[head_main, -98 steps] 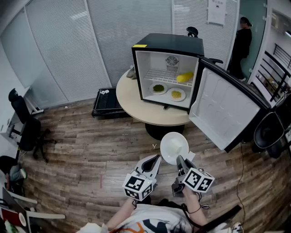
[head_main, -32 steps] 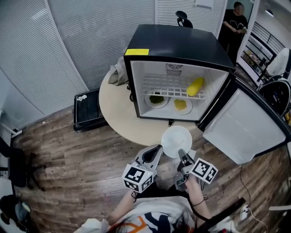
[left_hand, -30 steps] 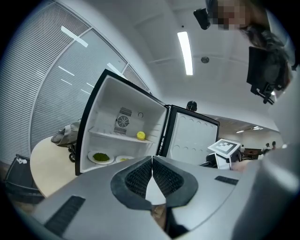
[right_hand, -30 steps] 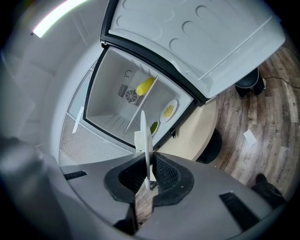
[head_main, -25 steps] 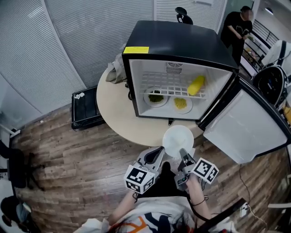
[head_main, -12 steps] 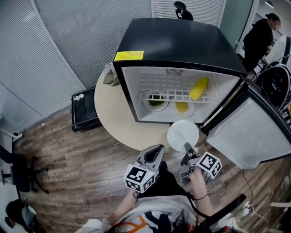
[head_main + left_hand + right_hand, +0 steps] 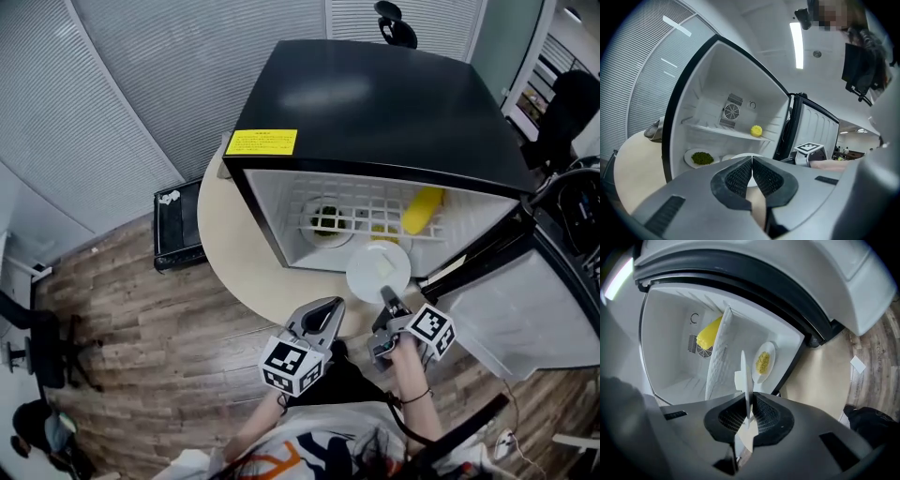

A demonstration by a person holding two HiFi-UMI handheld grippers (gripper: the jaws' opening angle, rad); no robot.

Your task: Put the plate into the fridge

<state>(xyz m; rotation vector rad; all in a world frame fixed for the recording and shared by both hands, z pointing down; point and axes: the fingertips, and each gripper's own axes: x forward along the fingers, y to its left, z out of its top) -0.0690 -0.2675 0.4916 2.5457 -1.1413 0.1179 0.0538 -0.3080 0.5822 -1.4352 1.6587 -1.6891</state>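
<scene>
Head view puts the left gripper near the person, its jaws pressed together on nothing. Just right of it, the right gripper pinches the white plate by its near rim, at the mouth of the fridge. Held so thinly, the plate could tip or slip if it clips the wire shelf overhead or the dish of greens inside. The open door bounds the right, and the free fridge floor looks scarce.

You're carrying a smooth, faintly glossy white plate; ahead, the fridge top gleams black; lower left, wood-grain plank floor; the table looks matt beige.
</scene>
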